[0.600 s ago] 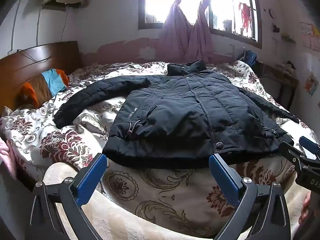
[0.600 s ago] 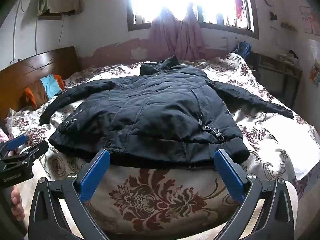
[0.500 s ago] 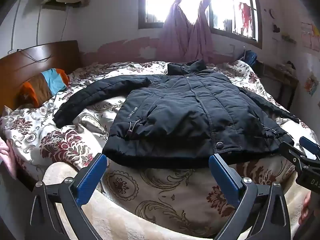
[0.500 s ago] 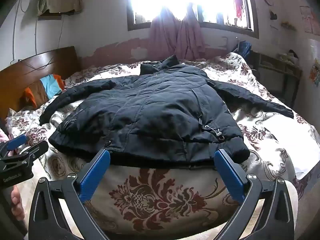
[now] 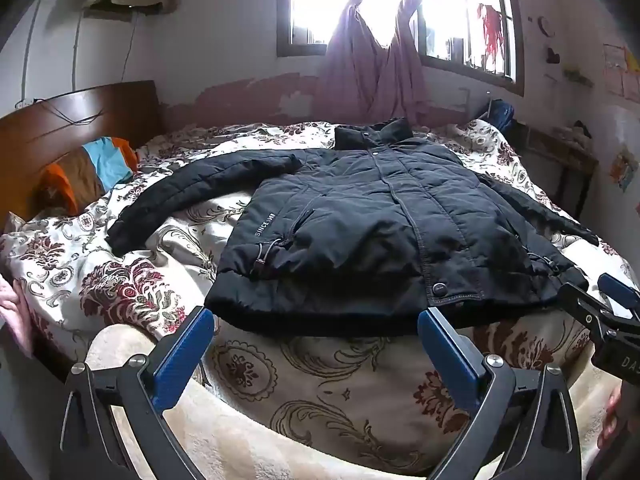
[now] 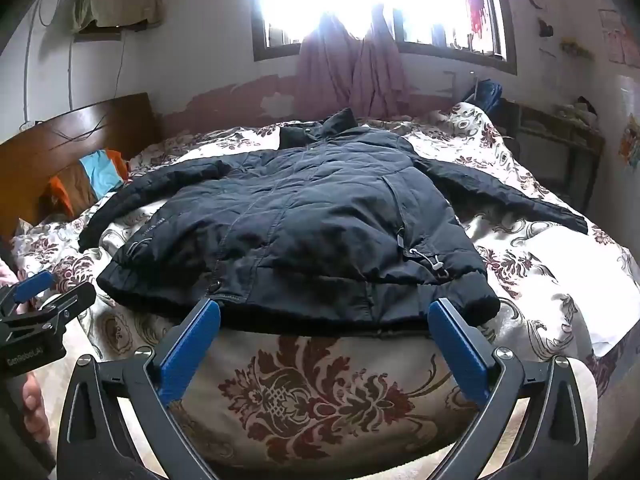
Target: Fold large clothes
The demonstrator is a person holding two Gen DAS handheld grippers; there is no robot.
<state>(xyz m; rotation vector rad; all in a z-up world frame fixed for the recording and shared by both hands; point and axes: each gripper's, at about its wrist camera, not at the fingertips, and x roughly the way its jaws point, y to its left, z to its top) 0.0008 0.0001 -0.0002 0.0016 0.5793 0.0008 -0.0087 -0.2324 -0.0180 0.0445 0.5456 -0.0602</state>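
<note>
A large black padded jacket (image 5: 376,232) lies front up and spread flat on the bed, collar toward the window, both sleeves stretched out sideways; it also shows in the right wrist view (image 6: 304,232). My left gripper (image 5: 316,328) is open and empty, just short of the jacket's hem near its left part. My right gripper (image 6: 324,316) is open and empty, just short of the hem near its right part. Each gripper shows at the edge of the other's view.
The bed has a floral quilt (image 5: 132,292) and a wooden headboard (image 5: 76,120) at the left with an orange and blue pillow (image 5: 92,172). A window with tied pink curtains (image 5: 372,76) is behind. A dark side table (image 6: 560,148) stands at the right.
</note>
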